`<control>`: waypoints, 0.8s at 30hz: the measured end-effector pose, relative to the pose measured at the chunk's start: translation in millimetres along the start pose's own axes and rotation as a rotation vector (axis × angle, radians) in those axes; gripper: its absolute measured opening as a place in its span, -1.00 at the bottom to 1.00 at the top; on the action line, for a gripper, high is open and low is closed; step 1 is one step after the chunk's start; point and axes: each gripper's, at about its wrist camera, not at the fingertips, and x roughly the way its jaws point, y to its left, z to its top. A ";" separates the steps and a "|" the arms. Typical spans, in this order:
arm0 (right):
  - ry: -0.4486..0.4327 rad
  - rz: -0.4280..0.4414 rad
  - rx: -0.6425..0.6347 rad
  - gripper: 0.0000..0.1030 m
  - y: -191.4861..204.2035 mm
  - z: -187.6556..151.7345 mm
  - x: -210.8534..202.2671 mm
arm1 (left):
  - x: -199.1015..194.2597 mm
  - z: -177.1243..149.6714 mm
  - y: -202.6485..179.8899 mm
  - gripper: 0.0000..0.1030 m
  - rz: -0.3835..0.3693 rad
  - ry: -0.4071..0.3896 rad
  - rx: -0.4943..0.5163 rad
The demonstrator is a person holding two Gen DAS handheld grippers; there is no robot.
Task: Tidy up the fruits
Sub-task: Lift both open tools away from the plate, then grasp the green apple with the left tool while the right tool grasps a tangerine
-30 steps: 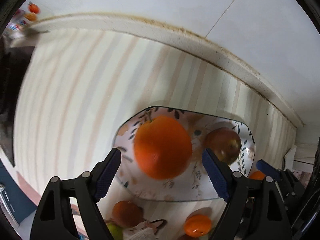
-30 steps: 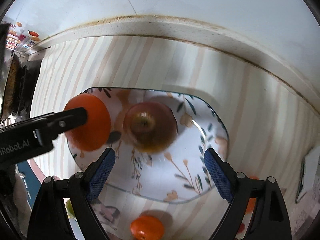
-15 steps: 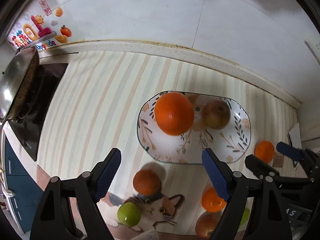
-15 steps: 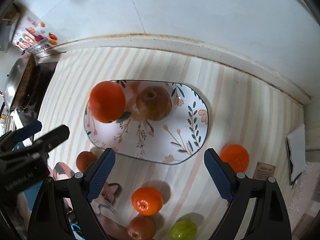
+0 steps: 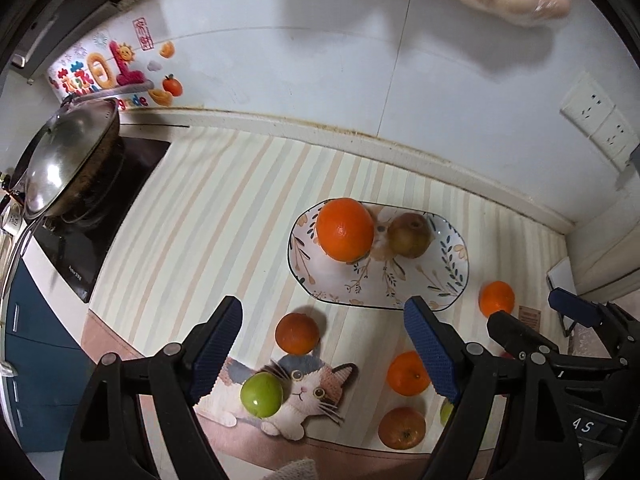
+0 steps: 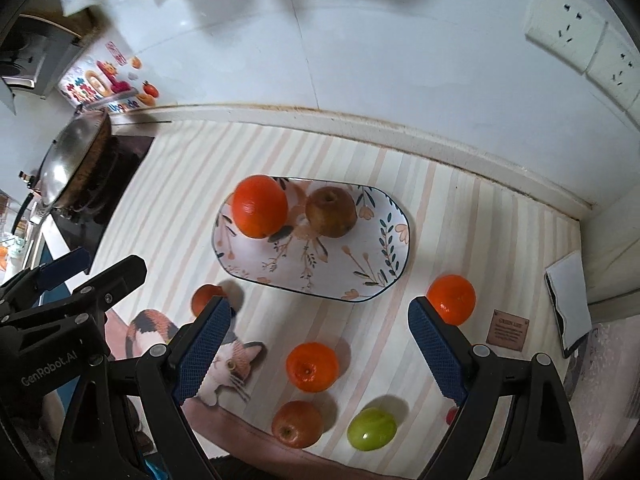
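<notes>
A floral oval plate (image 5: pixel 400 296) (image 6: pixel 360 280) lies on the striped mat and holds a big orange (image 5: pixel 345 229) (image 6: pixel 260 206) and a brownish apple (image 5: pixel 410 235) (image 6: pixel 331 212). Loose on the mat nearer me are small oranges (image 5: pixel 297 333) (image 5: pixel 408 374) (image 6: pixel 312 367) (image 6: pixel 451 299), a red apple (image 5: pixel 402 427) (image 6: pixel 297 424) and green fruits (image 5: pixel 262 395) (image 6: pixel 372 428). My left gripper (image 5: pixel 322 354) hangs open high above the mat's near side, empty. My right gripper (image 6: pixel 320 348) is open and empty too, above the loose fruit.
A lidded wok (image 5: pixel 60 160) sits on a black hob (image 5: pixel 100 216) at the left. The white wall with sockets (image 6: pixel 580 44) runs behind. A white card (image 6: pixel 568 300) and a small brown tag (image 6: pixel 508 330) lie at the right. A cat picture (image 5: pixel 304 396) marks the mat's front.
Both grippers have risen and drawn back from the plate, staying open. The orange and apple now lie far below on the plate, and the loose fruit has come into view.
</notes>
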 end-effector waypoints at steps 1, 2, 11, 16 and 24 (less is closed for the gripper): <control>-0.009 0.001 0.000 0.80 1.1 -1.8 -4.3 | -4.0 -1.3 1.1 0.60 0.000 -0.007 -0.003; -0.016 0.003 -0.001 0.80 1.9 -3.0 -8.5 | -8.0 -2.9 2.4 0.60 -0.002 -0.015 -0.007; -0.038 0.035 0.034 0.80 2.3 -11.6 -28.3 | -23.2 -10.8 11.8 0.60 -0.019 -0.031 -0.033; 0.052 0.099 0.093 0.80 -8.7 -23.5 -0.4 | -7.1 -18.5 29.3 0.60 -0.017 0.018 -0.070; 0.256 0.138 0.194 0.80 -19.1 -58.6 96.9 | 57.2 -51.9 70.1 0.60 0.068 0.203 -0.116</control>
